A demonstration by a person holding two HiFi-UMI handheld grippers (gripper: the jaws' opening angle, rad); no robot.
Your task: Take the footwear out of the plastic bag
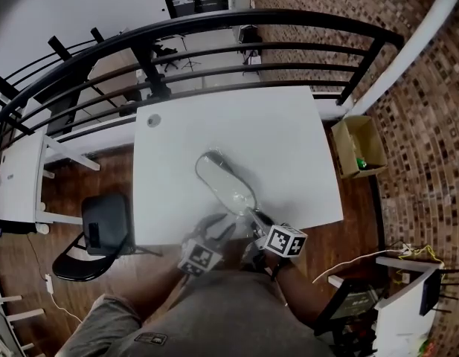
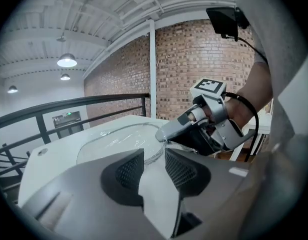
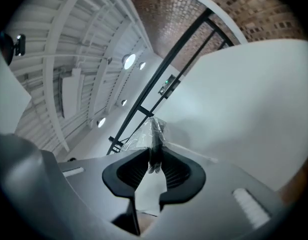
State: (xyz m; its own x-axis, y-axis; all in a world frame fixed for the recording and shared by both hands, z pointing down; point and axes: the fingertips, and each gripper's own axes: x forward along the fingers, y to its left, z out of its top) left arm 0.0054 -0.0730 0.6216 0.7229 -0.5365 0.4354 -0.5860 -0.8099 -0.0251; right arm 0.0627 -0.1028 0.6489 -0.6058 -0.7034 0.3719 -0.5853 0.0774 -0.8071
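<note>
While the right gripper (image 3: 154,155) stands narrowed onto a gathered fold of the clear plastic bag (image 1: 228,184), pinching the film at the bag's near end, the left gripper (image 2: 154,155) sits just beside it with its jaws partly apart. Nothing is pressed between the left gripper's pads, and crinkled film lies just beyond its tips. The bag lies flat on the white worktop (image 1: 289,136), toward the person's edge, with the footwear (image 1: 217,171) inside it as a pale, flat, sole-shaped form. Its exact type cannot be told.

Handling, as judged: the film is thin, soft and slippery, so it is likely to bunch and ride up with whatever is pulled, and it needs holding close to the mouth. The footwear looks light and somewhat flexible. Its near edge, at the bag's open end, seems the best place to grip, sliding it out level along the worktop.
</note>
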